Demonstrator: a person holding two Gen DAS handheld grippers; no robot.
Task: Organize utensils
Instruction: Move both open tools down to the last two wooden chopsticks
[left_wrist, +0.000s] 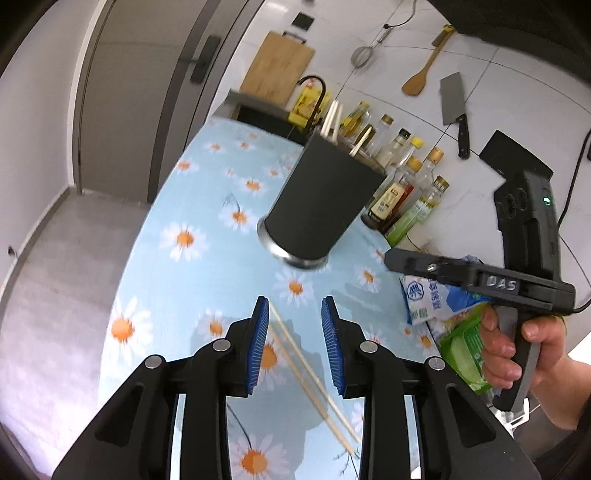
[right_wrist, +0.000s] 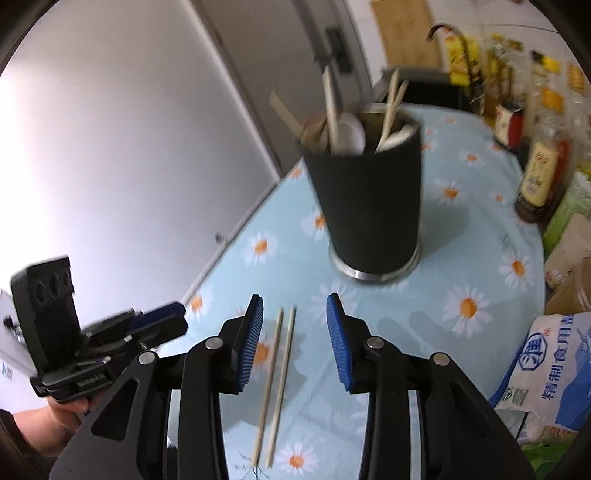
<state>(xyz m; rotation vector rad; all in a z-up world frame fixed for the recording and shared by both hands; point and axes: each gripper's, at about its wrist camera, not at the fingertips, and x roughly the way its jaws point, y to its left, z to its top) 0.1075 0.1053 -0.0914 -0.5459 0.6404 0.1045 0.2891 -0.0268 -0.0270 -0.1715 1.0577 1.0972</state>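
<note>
Chopsticks lie between both spread pairs of fingers, below the black holder.

The desk (right_wrist: 480, 236), in soft daisy-print cloth, carries a matte black cylindrical holder (right_wrist: 369, 206) on a steel base at centre frame. Two thin pale wooden chopsticks (right_wrist: 279, 373) lie flat, long axis running along the right gripper (right_wrist: 294, 343); they run diagonally under the left gripper (left_wrist: 295, 347). Both grip nothing.

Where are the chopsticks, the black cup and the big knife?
chopsticks (right_wrist: 280, 373), right wrist view, middle of the pair
black cup (right_wrist: 369, 206), right wrist view, its side wall
big knife (left_wrist: 452, 98), left wrist view, its blade
</note>
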